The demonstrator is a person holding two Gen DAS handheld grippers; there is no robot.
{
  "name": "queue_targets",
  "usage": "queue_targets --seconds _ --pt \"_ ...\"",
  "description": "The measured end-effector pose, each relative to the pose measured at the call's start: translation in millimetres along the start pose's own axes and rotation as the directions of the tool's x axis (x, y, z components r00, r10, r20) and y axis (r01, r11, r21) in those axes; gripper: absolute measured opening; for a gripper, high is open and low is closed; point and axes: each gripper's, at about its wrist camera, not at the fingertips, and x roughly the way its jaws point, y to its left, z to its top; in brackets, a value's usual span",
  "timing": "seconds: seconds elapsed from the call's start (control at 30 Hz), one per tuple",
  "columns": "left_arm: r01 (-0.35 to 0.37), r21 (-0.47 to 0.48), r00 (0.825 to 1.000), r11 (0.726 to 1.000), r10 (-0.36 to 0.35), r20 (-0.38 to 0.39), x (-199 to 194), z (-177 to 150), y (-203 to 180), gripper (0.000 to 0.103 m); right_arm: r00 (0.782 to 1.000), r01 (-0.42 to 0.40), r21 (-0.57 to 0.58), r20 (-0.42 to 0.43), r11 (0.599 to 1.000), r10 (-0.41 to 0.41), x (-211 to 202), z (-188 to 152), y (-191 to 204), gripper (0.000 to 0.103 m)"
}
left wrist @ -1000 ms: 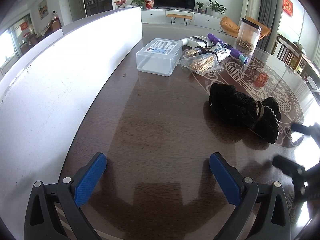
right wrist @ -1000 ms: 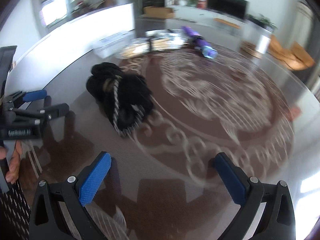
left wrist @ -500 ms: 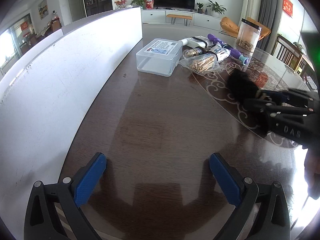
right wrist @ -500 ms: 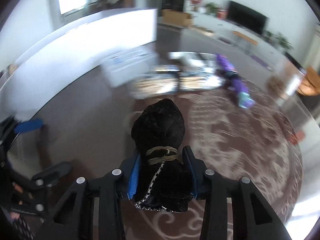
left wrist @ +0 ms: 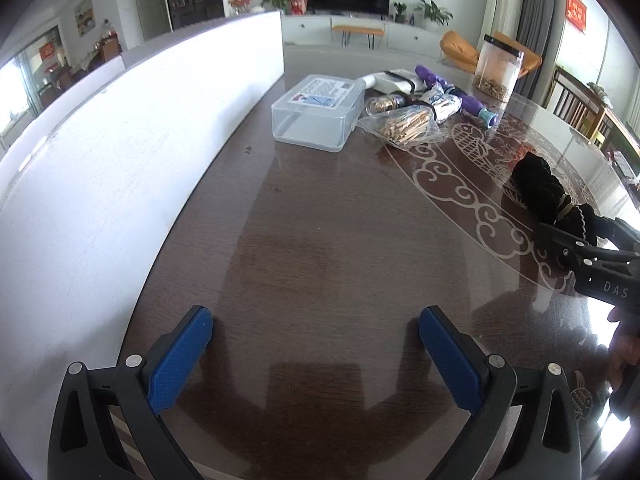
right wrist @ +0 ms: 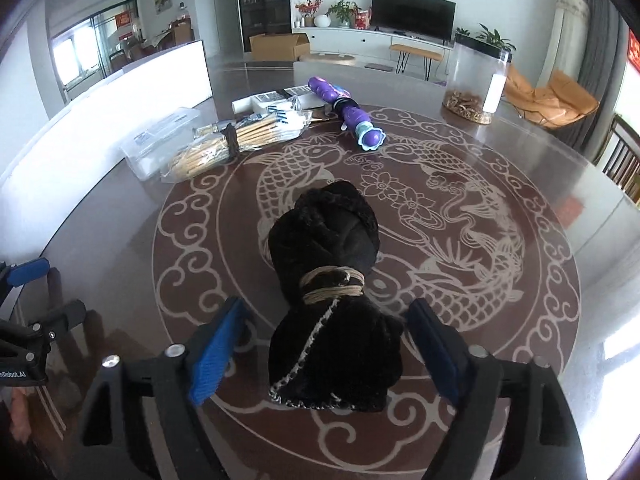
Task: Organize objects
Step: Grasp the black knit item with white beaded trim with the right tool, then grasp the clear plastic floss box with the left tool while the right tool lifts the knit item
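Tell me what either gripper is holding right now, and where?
Nothing. The right gripper is open, its pads flanking the black fabric bundle on the table without touching it; the left gripper is open over bare tabletop.

My right gripper (right wrist: 324, 344) straddles the tied bundle (right wrist: 332, 280) on the table (right wrist: 520, 160); box (left wrist: 318, 112), stick bags (right wrist: 236, 140) and jar (right wrist: 476, 80) sit way behind it.

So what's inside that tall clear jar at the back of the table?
The tall clear jar holds a shallow layer of small brownish pieces at its bottom; the rest looks empty. What the pieces are is too small to tell.
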Motion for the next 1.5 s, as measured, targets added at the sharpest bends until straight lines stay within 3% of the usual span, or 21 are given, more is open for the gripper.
queue_targets --seconds 0.2,0.33,0.47,0.53,0.57,0.73,0.9,0.93,0.97,1.0,1.03,1.1,1.5 --pt "0.021 0.036 0.999 0.999 -0.023 0.047 10 75 -6 0.103 1.0 0.002 0.0 -0.014 1.0 -0.002 9 4 1 0.097" --pt "0.025 0.041 0.999 0.999 -0.026 0.032 43 131 -6 0.103 1.0 0.0 -0.001 -0.015 1.0 0.0 9 4 2 0.097" --pt "0.005 0.061 1.0 0.998 -0.006 0.017 76 161 -8 0.098 1.0 -0.001 -0.001 -0.012 1.0 0.001 9 4 2 0.097" --pt "0.011 0.053 1.0 0.999 -0.012 0.022 82 168 -6 0.081 1.0 -0.001 -0.001 -0.012 1.0 0.001 9 4 2 0.097" --pt "0.007 0.044 1.0 0.999 -0.008 0.016 86 170 -4 0.061 1.0 -0.001 -0.001 -0.011 1.0 0.001 9 4 2 0.097" --pt "-0.016 0.019 1.0 1.0 0.016 0.024 78 151 0 0.059 1.0 -0.001 -0.001 -0.011 1.0 0.001 9 4 2 0.097" --pt "0.035 0.041 0.999 0.999 -0.036 0.001 35 82 -15 0.06 1.0 -0.001 -0.001 -0.011 1.0 0.001 9 4 2 0.097" --pt "0.044 0.053 0.999 0.998 -0.044 -0.004 29 69 -18 0.063 1.0 -0.001 -0.001 -0.011 1.0 0.001 9 4 2 0.097" --pt "0.051 0.06 0.999 0.997 -0.051 -0.004 24 55 -21 0.073 1.0 -0.001 -0.002 -0.011 1.0 0.001 9 4 2 0.097" --pt "0.05 0.06 0.999 0.997 -0.049 -0.004 22 49 -21 0.091 1.0 0.0 -0.002 -0.011 1.0 0.0 9 4 3 0.097" --pt "0.041 0.061 0.999 0.997 -0.04 -0.008 23 42 -22 0.097 1.0 -0.001 -0.002 -0.011 1.0 0.001 9 4 2 0.097" --pt "0.027 0.056 1.0 0.998 -0.027 -0.005 31 39 -20 0.103 1.0 -0.001 -0.002 -0.01 1.0 0.001 9 4 2 0.097" --pt "0.032 0.054 0.999 0.998 -0.034 0.033 42 42 -24 0.103 1.0 0.011 0.009 -0.02 1.0 -0.011 10 4 1 0.103"
